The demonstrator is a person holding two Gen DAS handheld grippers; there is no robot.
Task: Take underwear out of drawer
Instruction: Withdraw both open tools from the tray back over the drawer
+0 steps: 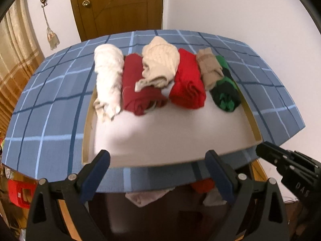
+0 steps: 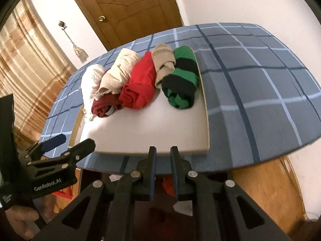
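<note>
The left gripper [image 1: 158, 158] sits at the bottom centre of the left wrist view, fingers spread wide and released, nothing between them. The right gripper [image 2: 163, 154] sits at the bottom centre of the right wrist view, fingers nearly clenched with a narrow gap, grasping nothing.

Rolled underwear lies in a row on a white board [image 1: 170, 132] at frame centre: a cream roll [image 1: 109, 76], a dark red roll [image 1: 138, 88], a beige roll [image 1: 160, 64] resting on top of it, a bright red roll [image 1: 187, 82], a tan roll [image 1: 209, 68] and a green-and-black roll [image 1: 225, 92]. The board rests on a blue plaid tabletop [image 1: 50, 104].

Below the table edge, an open drawer [image 1: 180, 210] shows more cloth, dim and partly hidden behind the fingers. A wooden door [image 1: 116, 6] stands upper centre; a curtain [image 1: 14, 64] hangs at left.
</note>
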